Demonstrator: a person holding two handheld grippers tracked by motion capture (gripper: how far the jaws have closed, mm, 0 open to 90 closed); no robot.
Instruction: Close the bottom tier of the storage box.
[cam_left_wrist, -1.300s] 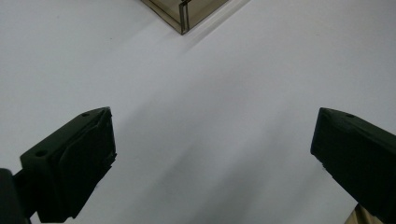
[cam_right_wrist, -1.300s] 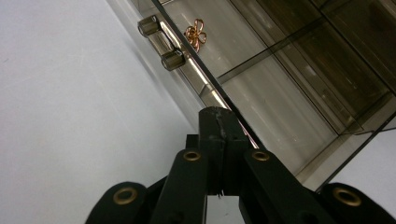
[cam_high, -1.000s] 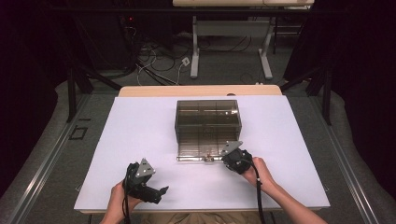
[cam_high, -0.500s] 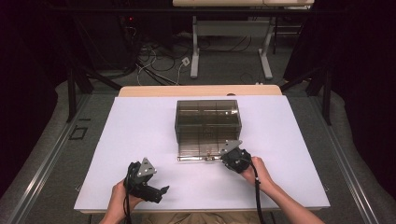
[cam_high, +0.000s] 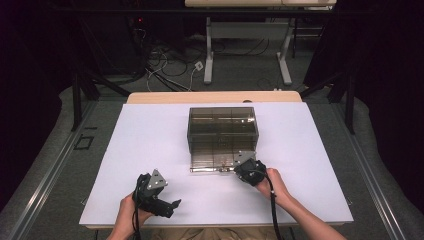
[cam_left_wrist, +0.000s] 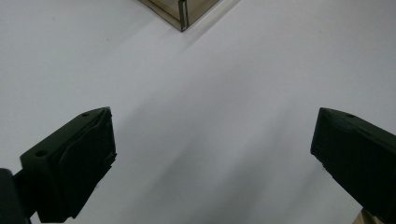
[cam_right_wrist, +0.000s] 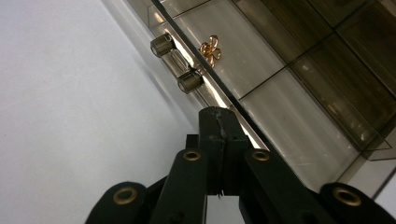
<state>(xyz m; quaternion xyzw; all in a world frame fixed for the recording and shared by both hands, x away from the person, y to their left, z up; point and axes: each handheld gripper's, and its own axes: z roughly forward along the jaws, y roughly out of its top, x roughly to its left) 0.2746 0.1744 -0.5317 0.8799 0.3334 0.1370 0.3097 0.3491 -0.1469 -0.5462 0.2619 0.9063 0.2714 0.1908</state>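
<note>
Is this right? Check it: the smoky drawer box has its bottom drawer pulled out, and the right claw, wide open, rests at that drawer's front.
One thing is wrong: the right claw is shut, not wide open; the right gripper view shows its jaws pressed together. The rest holds: the bottom drawer of the smoky drawer box is pulled out, and that claw sits at its front.

Glossy smoked clear-plastic drawer box (cam_high: 222, 131) with shiny metal handle (cam_right_wrist: 176, 61) on a smooth matt white tabletop (cam_high: 150, 145).

White table (cam_high: 150, 130), smoky drawer box (cam_high: 222, 127) atop
</note>
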